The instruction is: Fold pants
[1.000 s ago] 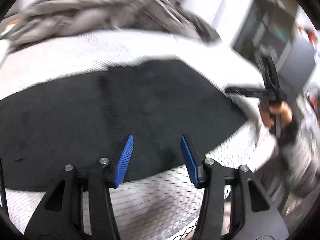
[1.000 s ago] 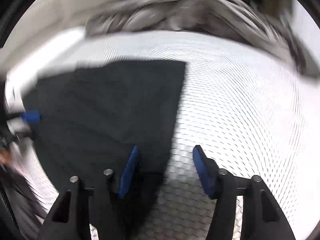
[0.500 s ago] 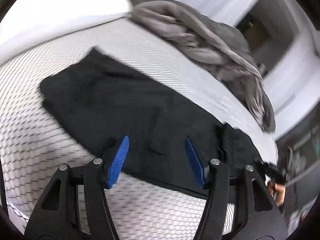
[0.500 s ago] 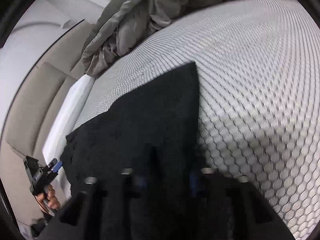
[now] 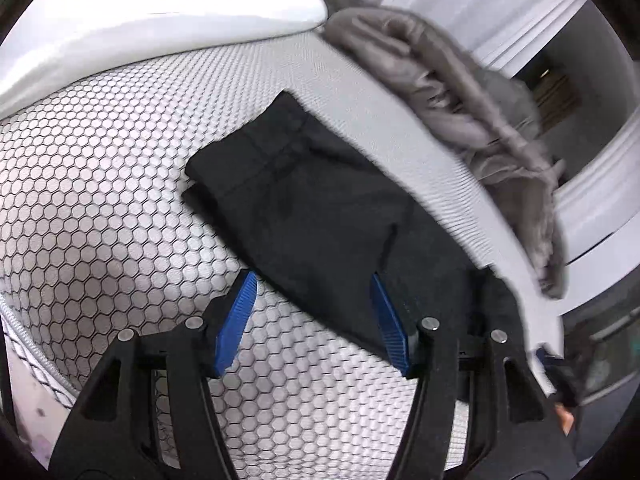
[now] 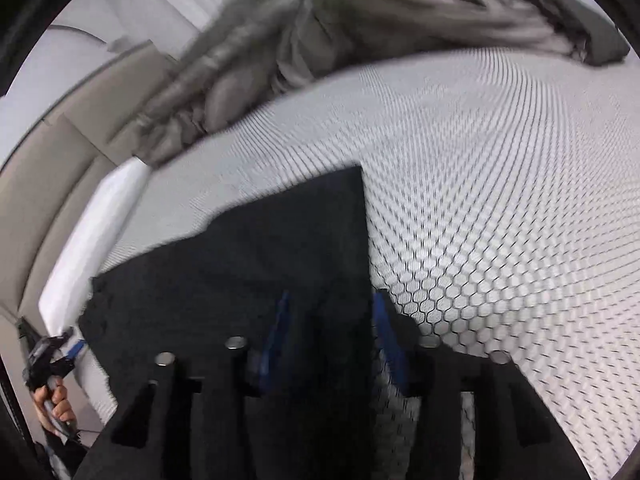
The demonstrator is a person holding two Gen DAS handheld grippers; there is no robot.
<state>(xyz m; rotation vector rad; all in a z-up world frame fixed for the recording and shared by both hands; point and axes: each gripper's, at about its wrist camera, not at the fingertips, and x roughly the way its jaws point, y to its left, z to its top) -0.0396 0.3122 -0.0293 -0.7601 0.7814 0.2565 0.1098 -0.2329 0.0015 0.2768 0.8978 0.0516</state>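
Black pants (image 5: pixel 320 208) lie folded flat on a white honeycomb-patterned bed cover (image 5: pixel 100 200). My left gripper (image 5: pixel 312 312) hovers open over their near long edge, and the fabric reaches only to the right blue pad. In the right wrist view the pants (image 6: pixel 260 260) fill the lower left. My right gripper (image 6: pixel 330 328) sits at their right edge with its jaws opening. Black cloth still lies between the pads, which look blurred. The left gripper (image 6: pixel 52 356) shows at the far left of that view, held by a hand (image 6: pixel 56 400).
A crumpled grey blanket (image 5: pixel 460 92) lies along the far side of the bed, also seen as the blanket (image 6: pixel 360 20) at the top of the right view. A white pillow (image 5: pixel 160 12) sits beyond the pants. A beige headboard (image 6: pixel 60 160) borders the bed. Bare cover (image 6: pixel 500 200) spreads right of the pants.
The left view has swung and rolled, so the pants now run diagonally. The right gripper closed over the pants' edge half a second ago and now stands parted again.
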